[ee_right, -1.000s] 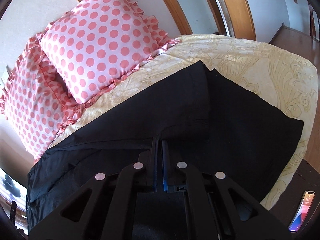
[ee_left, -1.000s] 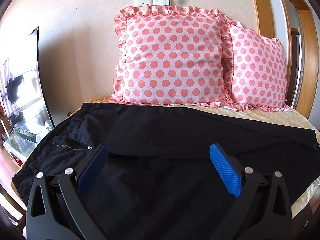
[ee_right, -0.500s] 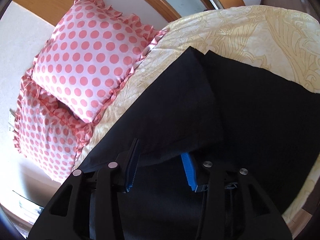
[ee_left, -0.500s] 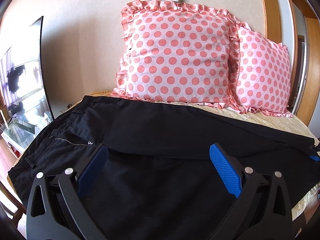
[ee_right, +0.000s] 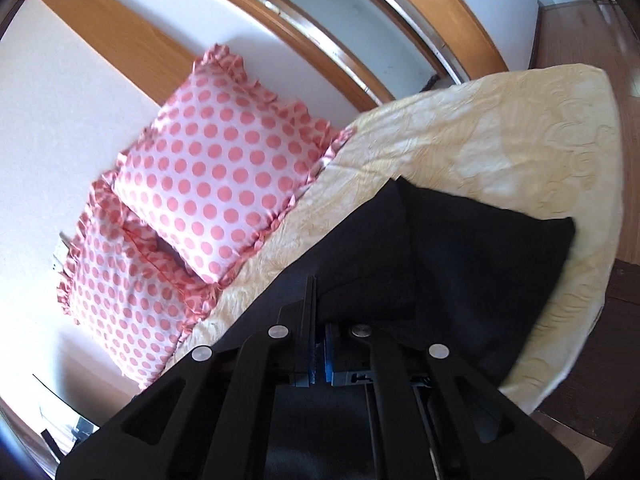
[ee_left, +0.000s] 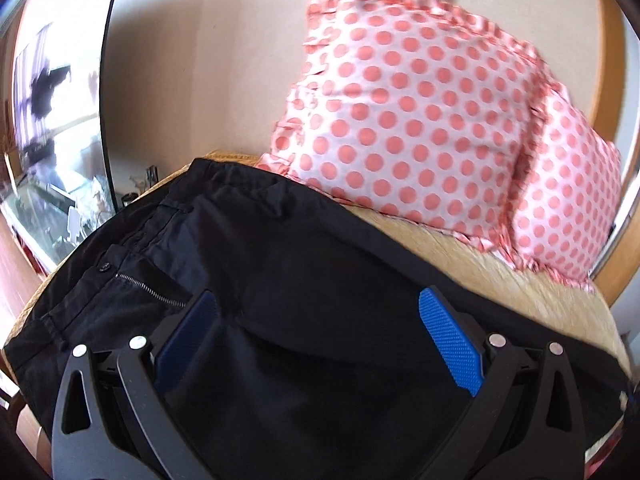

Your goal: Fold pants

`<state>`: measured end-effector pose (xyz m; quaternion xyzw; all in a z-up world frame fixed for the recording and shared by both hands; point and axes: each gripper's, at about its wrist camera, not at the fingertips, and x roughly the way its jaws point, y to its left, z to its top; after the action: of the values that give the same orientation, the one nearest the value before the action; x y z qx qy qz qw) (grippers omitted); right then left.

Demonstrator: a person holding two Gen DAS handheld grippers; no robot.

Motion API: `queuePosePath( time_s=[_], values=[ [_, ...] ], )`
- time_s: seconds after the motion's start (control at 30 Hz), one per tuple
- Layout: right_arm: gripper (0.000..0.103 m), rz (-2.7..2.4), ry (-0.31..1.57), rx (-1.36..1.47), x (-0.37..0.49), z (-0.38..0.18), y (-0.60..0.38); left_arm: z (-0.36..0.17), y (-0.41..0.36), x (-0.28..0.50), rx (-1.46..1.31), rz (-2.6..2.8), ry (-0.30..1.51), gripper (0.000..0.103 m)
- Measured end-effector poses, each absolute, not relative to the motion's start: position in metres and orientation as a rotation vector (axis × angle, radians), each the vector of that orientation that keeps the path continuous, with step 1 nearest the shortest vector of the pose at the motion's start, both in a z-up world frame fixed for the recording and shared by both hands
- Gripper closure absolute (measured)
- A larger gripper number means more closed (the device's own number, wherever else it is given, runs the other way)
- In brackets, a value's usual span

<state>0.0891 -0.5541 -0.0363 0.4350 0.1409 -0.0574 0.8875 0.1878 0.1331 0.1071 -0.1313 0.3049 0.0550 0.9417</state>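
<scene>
While pillows (ee_left: 404,120) (polka-dotted) stand behind, pants (ee_left: 320,280) cover the bedspread (ee_right: 500,140).

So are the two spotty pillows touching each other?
Touching. In the right wrist view the upper pillow leans on and overlaps the lower pillow, no gap between.

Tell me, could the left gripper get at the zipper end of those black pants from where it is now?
Probably yes. The left gripper hangs open over the black pants, and the zipper lies just beyond its left blue pad with only flat cloth between. The pillows sit farther back, out of the way.
</scene>
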Motion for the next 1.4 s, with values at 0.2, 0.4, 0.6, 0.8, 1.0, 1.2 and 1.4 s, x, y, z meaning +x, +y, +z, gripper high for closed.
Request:
queuePosePath(
  time_s=[0.2, 0.4, 0.6, 0.8, 1.0, 1.2, 1.4],
  values=[
    [0.100, -0.144, 0.312, 0.925, 0.085, -0.047, -0.559, 0.113, 0.171, 0.284, -0.407, 0.181, 0.730, 0.012],
    [0.100, -0.147, 0.340, 0.946, 0.085, -0.055, -0.562, 0.082, 0.190, 0.371, -0.488, 0.266, 0.910, 0.019],
    [0.100, -0.160, 0.349, 0.893, 0.088, -0.049, -0.559, 0.065, 0.204, 0.410, -0.495, 0.362, 0.976, 0.044],
    [0.100, -0.163, 0.338, 0.847, 0.093, -0.045, -0.557, 0.057, 0.233, 0.402, -0.717, 0.309, 0.938, 0.093],
    [0.100, -0.156, 0.318, 0.839, 0.092, -0.037, -0.562, 0.096, 0.230, 0.340, -0.645, 0.259, 0.827, 0.094],
    [0.100, -0.156, 0.268, 0.819, 0.086, -0.018, -0.573, 0.150, 0.229, 0.215, -0.610, 0.173, 0.651, 0.094],
    [0.100, -0.183, 0.259, 0.814, 0.078, -0.015, -0.587, 0.133, 0.213, 0.074, -0.586, 0.213, 0.549, 0.094]
  ],
)
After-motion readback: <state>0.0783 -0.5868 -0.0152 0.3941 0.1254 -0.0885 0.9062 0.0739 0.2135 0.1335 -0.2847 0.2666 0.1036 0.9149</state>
